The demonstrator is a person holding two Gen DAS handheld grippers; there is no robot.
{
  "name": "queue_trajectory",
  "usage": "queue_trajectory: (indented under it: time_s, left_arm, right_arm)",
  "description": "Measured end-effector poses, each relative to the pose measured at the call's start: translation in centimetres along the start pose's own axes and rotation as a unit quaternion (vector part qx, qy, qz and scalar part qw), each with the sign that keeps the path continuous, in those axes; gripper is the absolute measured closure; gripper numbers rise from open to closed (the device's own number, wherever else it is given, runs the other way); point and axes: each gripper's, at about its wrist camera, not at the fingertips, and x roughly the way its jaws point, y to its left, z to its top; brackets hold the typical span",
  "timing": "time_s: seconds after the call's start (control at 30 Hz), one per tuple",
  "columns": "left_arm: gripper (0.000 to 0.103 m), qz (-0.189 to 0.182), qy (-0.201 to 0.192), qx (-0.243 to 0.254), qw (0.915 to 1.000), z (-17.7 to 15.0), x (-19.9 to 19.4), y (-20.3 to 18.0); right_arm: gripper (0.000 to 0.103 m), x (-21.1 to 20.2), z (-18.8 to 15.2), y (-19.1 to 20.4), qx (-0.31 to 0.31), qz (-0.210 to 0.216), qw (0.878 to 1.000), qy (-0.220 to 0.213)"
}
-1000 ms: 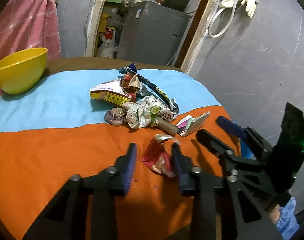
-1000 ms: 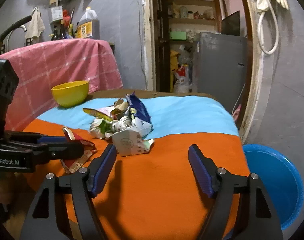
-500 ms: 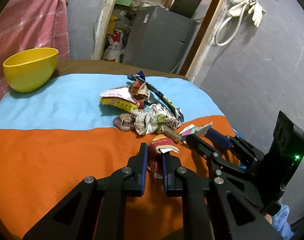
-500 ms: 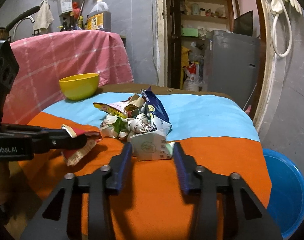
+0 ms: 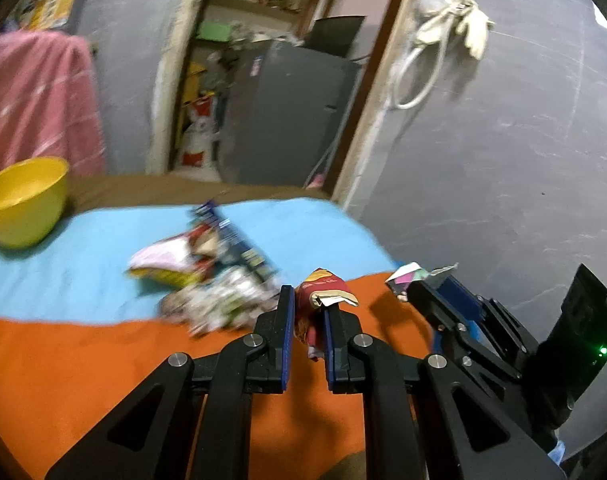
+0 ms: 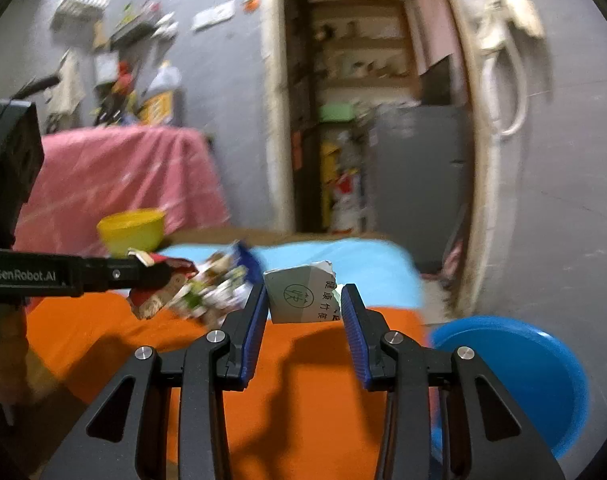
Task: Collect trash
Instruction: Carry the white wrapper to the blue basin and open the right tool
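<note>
Plainly, the crumpled red and yellow snack wrapper [image 5: 318,292] sits pinched between the nearly closed blue pads of the left gripper [image 5: 306,320], lifted clear of the orange and light-blue cloth-covered table [image 5: 83,360]. To its right, the torn white paper carton with green print [image 6: 301,295] is clamped in the right gripper [image 6: 303,312], whose jaws stand partly apart on it, above the orange cloth. Farther off, the heap of mixed wrappers [image 5: 207,272] lies where orange meets blue. A yellow plastic bowl [image 5: 23,200] stands at the far left, and a round blue plastic basin [image 6: 515,380] sits low beyond the table's right edge.
</note>
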Motion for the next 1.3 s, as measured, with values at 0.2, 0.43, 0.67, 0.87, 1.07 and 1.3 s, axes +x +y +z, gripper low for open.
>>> queue_trajectory:
  time_s: [0.2,0.43,0.67,0.87,1.07,1.3]
  left_arm:
    - [0.093,-0.052,0.018,0.022,0.9982,3.0,4.7,-4.9]
    - [0.093,-0.087,0.084,0.028,0.9923,4.7,11.8,-9.8]
    - [0.092,-0.082,0.162,0.021,0.9832,4.1,19.0,-11.3]
    - [0.085,-0.076,0.198,-0.004,0.9774,3.0,22.4,-10.9]
    - [0.069,-0.076,0.186,-0.007,0.9797,2.7,21.6,-10.9]
    - [0.054,-0.066,0.128,-0.001,0.9896,3.3,17.4,-10.4]
  right_arm:
    - [0.068,-2.2,1.0,-5.4,0.045,-0.103,0.993,-0.042]
    - [0.067,-2.7,0.3,-11.5,0.112,-0.194,0.974,-0.026]
    - [0.065,-2.5,-1.4,-15.0,0.173,-0.217,0.961,0.016]
    - [0.062,-2.5,-2.9,-17.1,0.23,-0.214,0.948,0.049]
    - [0.052,-3.5,-3.8,-18.3,0.265,-0.208,0.94,0.054]
    - [0.045,-3.9,-2.9,-17.5,0.243,-0.218,0.945,0.028]
